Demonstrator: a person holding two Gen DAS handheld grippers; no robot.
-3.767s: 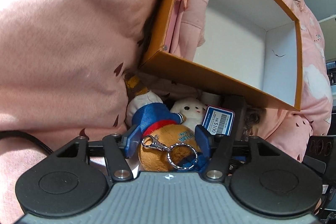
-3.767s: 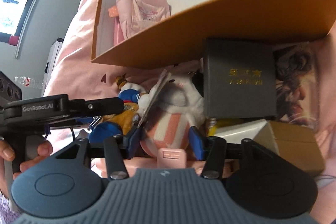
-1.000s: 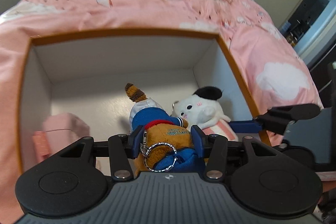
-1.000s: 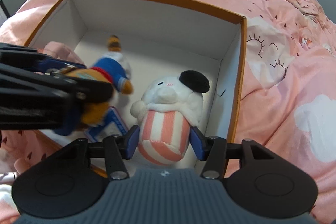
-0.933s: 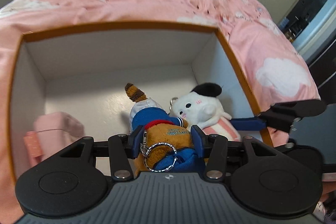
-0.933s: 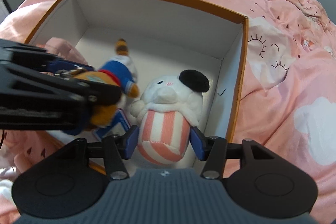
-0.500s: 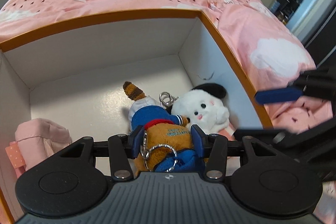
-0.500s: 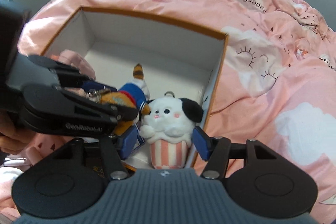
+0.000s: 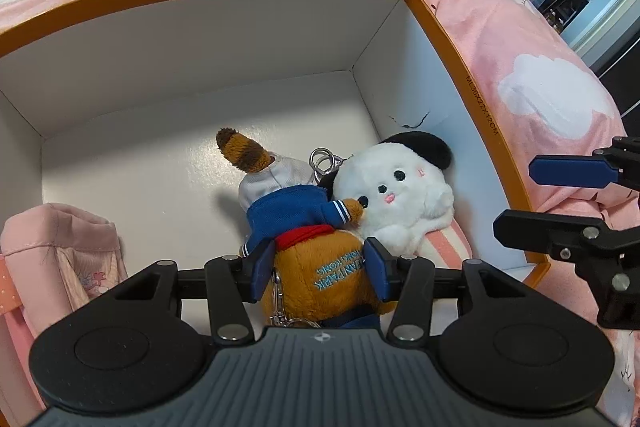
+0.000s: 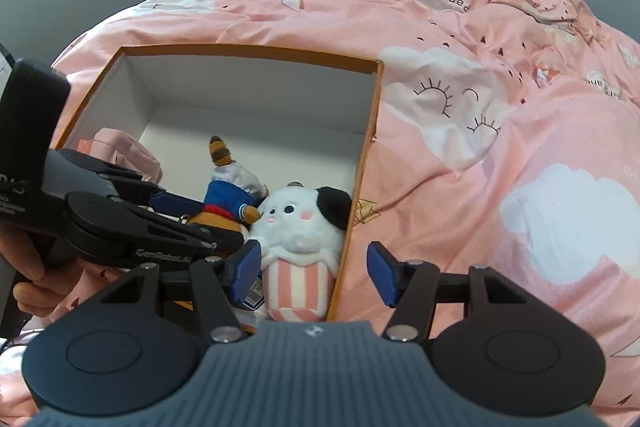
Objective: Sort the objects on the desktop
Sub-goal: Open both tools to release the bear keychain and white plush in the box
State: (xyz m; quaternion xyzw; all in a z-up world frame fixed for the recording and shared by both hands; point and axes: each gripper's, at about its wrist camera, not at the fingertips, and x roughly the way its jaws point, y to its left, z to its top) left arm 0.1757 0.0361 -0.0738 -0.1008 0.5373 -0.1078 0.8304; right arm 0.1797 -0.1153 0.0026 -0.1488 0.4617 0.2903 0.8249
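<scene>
My left gripper [image 9: 318, 269] pinches the soft, light bear [image 9: 316, 247] by its belly inside the box [image 9: 440, 23]; right gripper [image 10: 314, 273] gapes empty.

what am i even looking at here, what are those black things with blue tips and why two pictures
No robot here: a person holds a two-finger tool in each hand, and a camera on each tool looks out along its blue-padded fingers, hence two pictures of one scene.

The left hand-held gripper is closed on a brown plush in a blue jacket with a keyring, low inside an orange box with white walls.

The right hand-held gripper, seen from its own camera, has just been opening. Its pads stand clear of the white plush with a black ear, which lies in the box against the right wall.

A pink fabric pouch sits in the box's left corner. The box rests on a pink quilt.
</scene>
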